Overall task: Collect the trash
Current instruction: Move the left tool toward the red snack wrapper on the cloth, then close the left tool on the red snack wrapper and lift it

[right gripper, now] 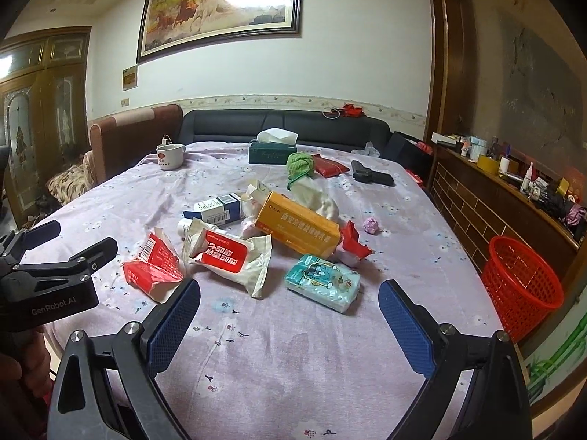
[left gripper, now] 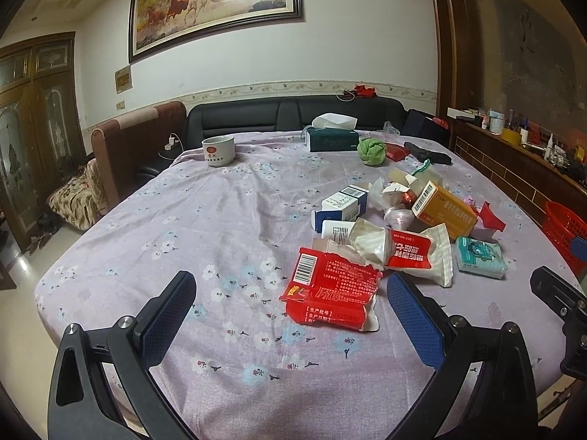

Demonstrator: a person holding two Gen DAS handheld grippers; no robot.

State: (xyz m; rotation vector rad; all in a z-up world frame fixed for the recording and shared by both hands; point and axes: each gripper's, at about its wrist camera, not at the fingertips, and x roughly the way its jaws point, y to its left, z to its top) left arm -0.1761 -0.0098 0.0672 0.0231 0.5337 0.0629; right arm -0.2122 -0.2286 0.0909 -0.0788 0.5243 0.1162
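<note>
Haven't started really: both my hand-held grippers, left [left gripper: 290, 295] and right [right gripper: 290, 302], spread empty; wrappers [right gripper: 154, 266] and boxes [right gripper: 297, 223] all on the bench [right gripper: 293, 366], red basket [right gripper: 521, 286] beside its right edge.

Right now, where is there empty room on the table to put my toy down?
The flowered cloth is bare between the white cup and the blue-and-white box, and near the front edge. It's crowded on the right, around the torn red packet and orange box.
</note>
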